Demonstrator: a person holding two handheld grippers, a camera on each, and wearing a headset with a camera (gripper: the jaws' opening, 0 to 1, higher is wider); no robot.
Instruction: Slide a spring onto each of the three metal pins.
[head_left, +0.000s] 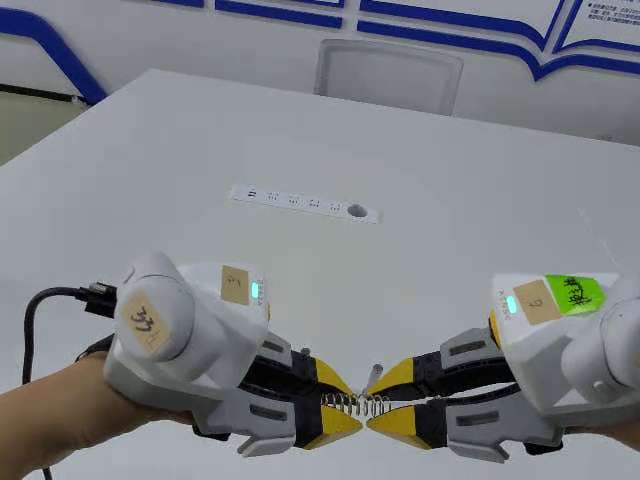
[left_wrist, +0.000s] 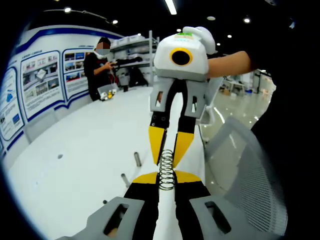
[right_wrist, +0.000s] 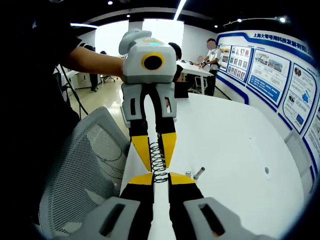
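Your left gripper (head_left: 348, 406) and right gripper (head_left: 380, 410) both clamp spring (head_left: 361, 404) over desk's near edge. Step, as judged: carrying spring to pin. Next: release one end, thread onto metal pin (head_left: 374, 377).

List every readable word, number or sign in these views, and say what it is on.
"33": end sticker on left gripper.
"9": tan sticker on right gripper.
Left gripper's small sticker, green sticker, posters: too blurred or small to read.
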